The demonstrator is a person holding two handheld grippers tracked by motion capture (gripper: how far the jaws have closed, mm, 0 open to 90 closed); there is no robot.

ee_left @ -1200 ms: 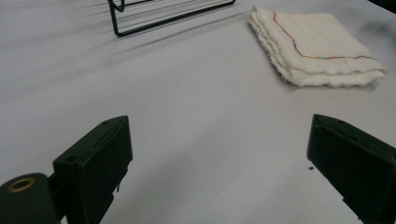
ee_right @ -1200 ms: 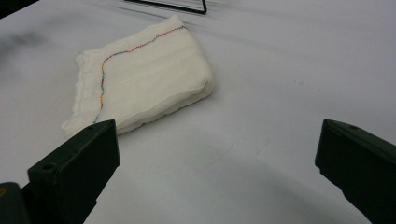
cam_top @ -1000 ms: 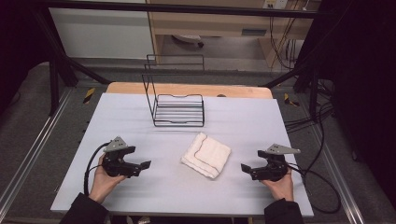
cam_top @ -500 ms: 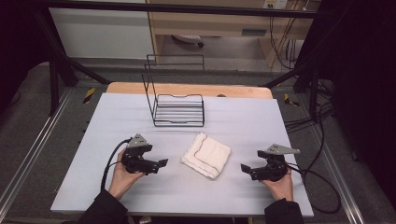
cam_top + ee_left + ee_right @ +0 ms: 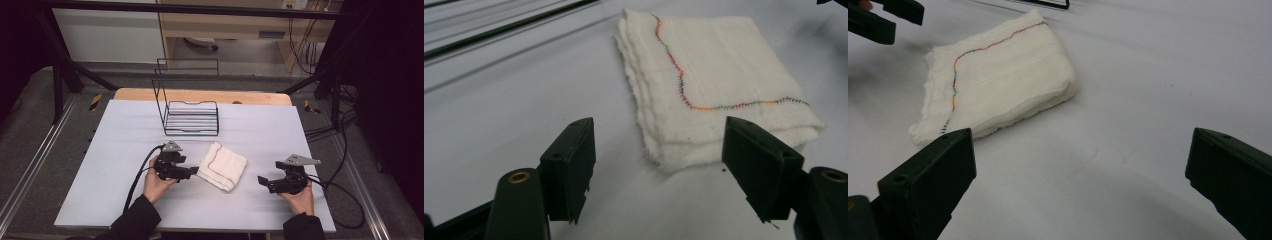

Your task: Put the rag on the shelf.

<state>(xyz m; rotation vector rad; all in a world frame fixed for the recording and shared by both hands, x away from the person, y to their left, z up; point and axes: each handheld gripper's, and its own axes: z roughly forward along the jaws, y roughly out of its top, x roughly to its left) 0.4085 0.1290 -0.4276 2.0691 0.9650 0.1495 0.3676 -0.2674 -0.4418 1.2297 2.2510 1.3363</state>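
A folded white cloth [image 5: 222, 166] with a line of coloured stitching lies flat on the table's near middle. My left gripper [image 5: 194, 172] lies low on the table at the cloth's left edge, pointing right. In the left gripper view its jaws [image 5: 659, 175] have just been closing; the near corner of the cloth [image 5: 714, 85] lies just ahead of the gap and neither pad touches it. My right gripper [image 5: 262, 181] rests to the right of the cloth, a gap away, jaws wide open and bare [image 5: 1080, 190]. From there the cloth [image 5: 998, 75] sits ahead on the left.
A black wire rack [image 5: 190, 117] stands behind the cloth toward the table's far edge. The table [image 5: 100, 150] has a pale grey cover. Cables trail from both grippers toward the near side. The left gripper's jaw tips [image 5: 883, 17] show at the right gripper view's top left.
My left gripper has slid right across the table up to the cloth's left edge. The right gripper and the cloth have stayed where they were.
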